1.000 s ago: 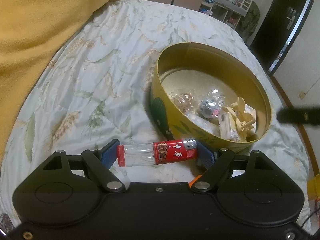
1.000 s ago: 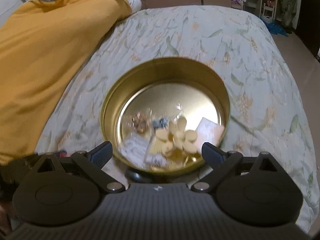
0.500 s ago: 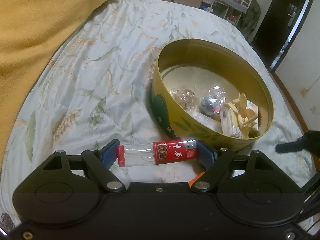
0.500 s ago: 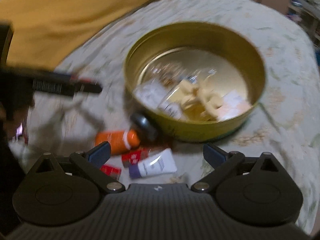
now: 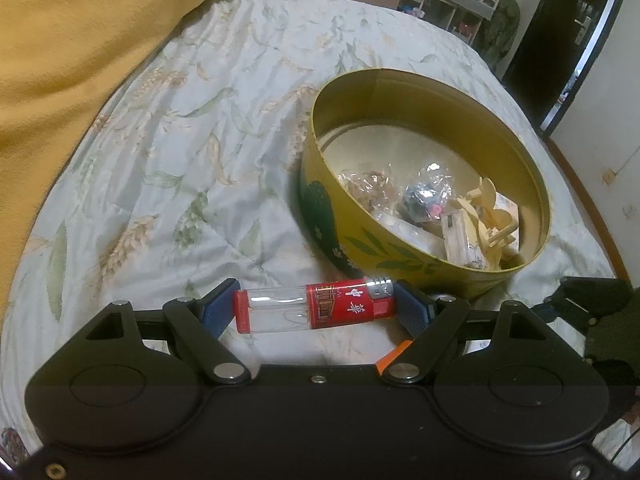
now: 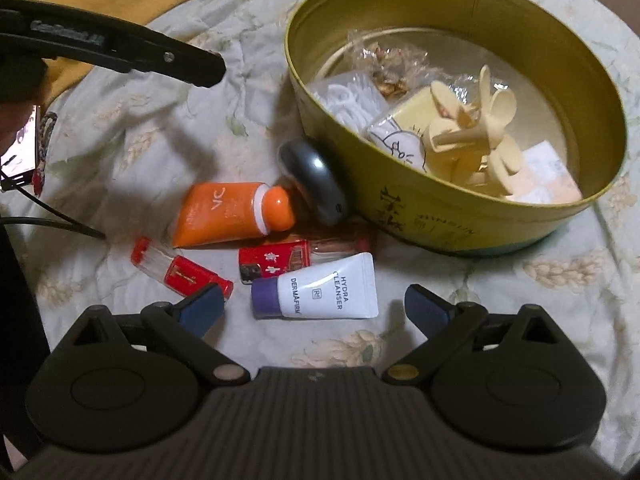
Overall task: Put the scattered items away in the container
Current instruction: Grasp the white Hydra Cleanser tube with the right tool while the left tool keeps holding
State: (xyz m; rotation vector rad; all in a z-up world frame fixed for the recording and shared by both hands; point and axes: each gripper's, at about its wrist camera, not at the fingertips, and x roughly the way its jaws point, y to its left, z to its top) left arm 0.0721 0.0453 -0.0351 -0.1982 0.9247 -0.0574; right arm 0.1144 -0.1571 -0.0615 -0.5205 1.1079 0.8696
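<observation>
The left wrist view shows the left hand-held gripper [image 5: 314, 308] clamped lengthwise on a red-and-clear lighter [image 5: 314, 309], one blue pad on each end, held crosswise just in front of the round yellow tin [image 5: 320, 216] that stands on the floral bedspread [image 5: 160, 160]. Inside the tin, this view gives crinkled clear packets [image 5: 368, 184] and a cream hair claw [image 5: 490, 216] against the near wall. A mustard blanket [image 5: 60, 60] lies well to the left of the tin.

Only the right wrist view shows the scattered pile in front of the tin: a grey oval mouse-like object [image 6: 314, 182] leaning against the tin's wall, an orange tube [image 6: 232, 216] touching it, a second red lighter [image 6: 280, 260] partly under a white cleanser tube [image 6: 320, 288], and a third lighter [image 6: 180, 268] furthest from the tin. The right hand-held gripper [image 6: 314, 306] stands wide apart with nothing held, pointing steeply down over the white tube, which lies between its blue fingertips [image 6: 200, 304] without touching them. The left tool appears here as a dark bar left of the tin; a dark sleeve [image 6: 16, 320] fills the left edge.
</observation>
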